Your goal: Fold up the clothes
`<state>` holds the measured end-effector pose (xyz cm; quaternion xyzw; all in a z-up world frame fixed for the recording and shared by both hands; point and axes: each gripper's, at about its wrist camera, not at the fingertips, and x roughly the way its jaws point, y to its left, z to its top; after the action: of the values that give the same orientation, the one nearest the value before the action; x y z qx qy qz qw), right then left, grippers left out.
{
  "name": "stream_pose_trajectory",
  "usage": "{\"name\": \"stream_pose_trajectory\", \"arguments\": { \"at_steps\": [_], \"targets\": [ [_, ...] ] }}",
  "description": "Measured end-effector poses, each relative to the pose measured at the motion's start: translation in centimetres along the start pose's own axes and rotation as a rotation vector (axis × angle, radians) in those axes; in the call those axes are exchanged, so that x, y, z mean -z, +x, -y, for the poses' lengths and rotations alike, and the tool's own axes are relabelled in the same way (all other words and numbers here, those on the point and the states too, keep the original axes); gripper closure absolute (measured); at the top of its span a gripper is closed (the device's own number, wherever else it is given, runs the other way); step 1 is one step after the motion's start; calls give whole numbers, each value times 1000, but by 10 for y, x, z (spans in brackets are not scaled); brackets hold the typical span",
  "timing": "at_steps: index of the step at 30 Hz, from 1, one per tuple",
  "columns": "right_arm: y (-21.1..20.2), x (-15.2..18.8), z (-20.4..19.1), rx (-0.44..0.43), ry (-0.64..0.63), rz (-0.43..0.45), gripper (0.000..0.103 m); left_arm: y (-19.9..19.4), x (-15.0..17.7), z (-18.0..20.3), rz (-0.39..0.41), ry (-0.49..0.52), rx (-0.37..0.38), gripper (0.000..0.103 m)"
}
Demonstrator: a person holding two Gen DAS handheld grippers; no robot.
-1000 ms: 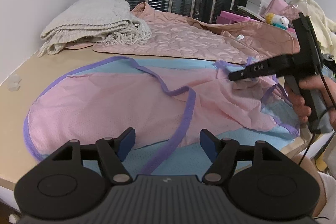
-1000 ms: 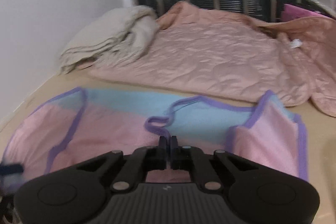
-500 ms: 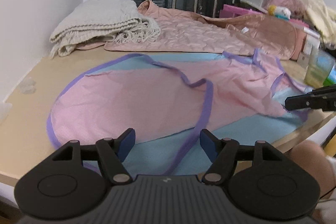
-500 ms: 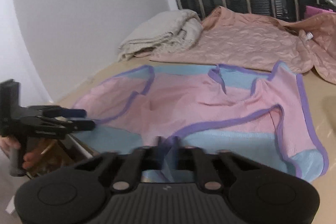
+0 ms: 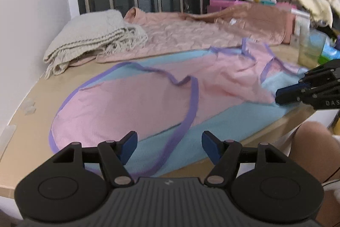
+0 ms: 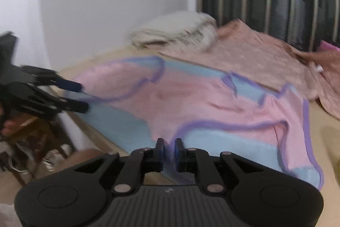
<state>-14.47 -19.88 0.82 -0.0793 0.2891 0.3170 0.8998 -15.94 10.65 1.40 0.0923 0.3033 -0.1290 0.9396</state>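
The pink and light-blue mesh garment with purple binding [image 5: 136, 105] lies spread on the beige worktop [image 5: 42, 90], partly turned over itself so that the pink layer covers most of the blue one. Its near edge hangs a little over the worktop's front, directly ahead of both pairs of jaws.

The right gripper [image 6: 169, 149] has a thin blue-purple fold of that edge between its jaws. The jaws have just been opening a little; a narrow gap shows, and the cloth seems to be leaving the grip. The left gripper [image 5: 169, 143] hovers over the near hem with its jaws wide apart and nothing between them.

I judge that one fold is being laid down and released, and the garment is far from a neat packet. The next move asks the right jaws to let go fully and draw back without dragging the cloth, then both jaws should take new points on the hem for the following fold.

Beyond the garment, well ahead of the jaws, lie a quilted dusty-pink jacket [image 5: 191, 35] and a folded cream knitted blanket with fringe [image 5: 91, 39].
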Motion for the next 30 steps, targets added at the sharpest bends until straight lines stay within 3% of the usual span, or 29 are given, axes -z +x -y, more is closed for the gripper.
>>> {"name": "stream_pose_trajectory", "arguments": {
  "at_steps": [3, 6, 8, 10, 16, 18, 19, 20, 24, 27, 30],
  "targets": [
    [-6, 1, 9, 56, 41, -1, 94, -2, 4, -6, 2, -26, -6, 34],
    [-20, 1, 9, 52, 10, 63, 85, -14, 1, -7, 31, -21, 9, 34],
    [-29, 0, 1, -10, -48, 121, 77, -30, -3, 1, 98, 21, 59, 33],
    [-27, -1, -9, -74, -111, 134, 77, -36, -5, 12, 132, 80, 106, 33],
    [0, 4, -15, -150, -221, 52, 77, -13, 12, 32, 65, 252, 176, 33],
    [4, 8, -13, -146, -226, 47, 70, -8, 19, 34, 43, 306, 171, 33],
    [5, 10, -12, -148, -227, 41, 56, -9, 23, 35, 53, 339, 171, 33],
    [3, 12, -13, -159, -238, 29, 50, -9, 26, 36, 56, 368, 169, 31],
    [1, 22, -32, -137, -382, 34, 49, -7, 40, 48, 69, 526, 130, 29],
    [3, 27, -45, -66, -501, 38, 60, -6, 50, 58, 72, 651, 89, 30],
    [2, 30, -52, -33, -580, 36, 69, -6, 54, 59, 74, 699, 62, 39]
  ]
}}
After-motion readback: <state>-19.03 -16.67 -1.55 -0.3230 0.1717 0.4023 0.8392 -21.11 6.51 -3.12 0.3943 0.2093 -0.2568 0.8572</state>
